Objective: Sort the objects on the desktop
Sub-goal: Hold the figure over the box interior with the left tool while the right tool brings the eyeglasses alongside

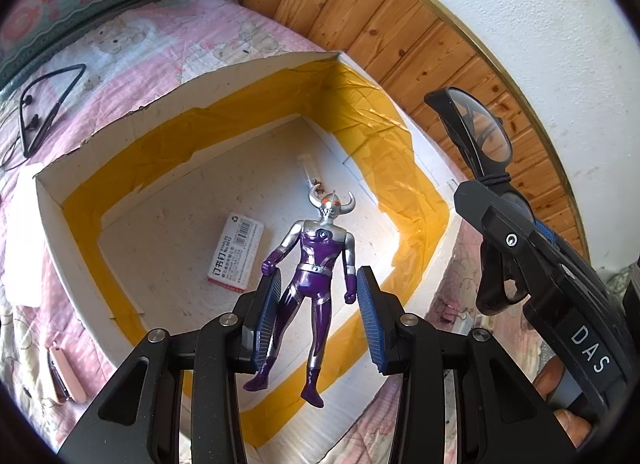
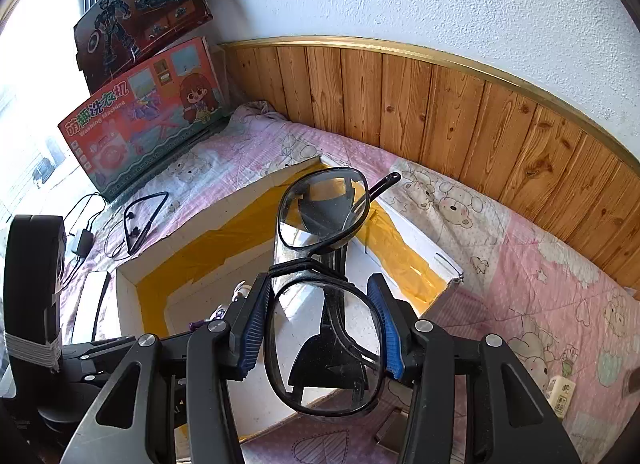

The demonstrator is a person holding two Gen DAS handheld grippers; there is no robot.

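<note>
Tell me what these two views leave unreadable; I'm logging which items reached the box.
- Small item beyond the figure's head, left wrist view: too small to identify.
- Box floor, right wrist view: mostly hidden behind the glasses and fingers.
- Staple box print: too small to read.

The staple box's (image 1: 236,251) small print is unreadable, and the figure's (image 2: 222,314) body hides behind the left tongs' (image 2: 80,352) arm.

The right gripper's (image 1: 472,143) black body reads "DAS". A small staple box (image 1: 236,252) on the cardboard box's floor reads "STAPLES". The pink toy carton (image 2: 144,119) against the window says "Washing Machine".
</note>
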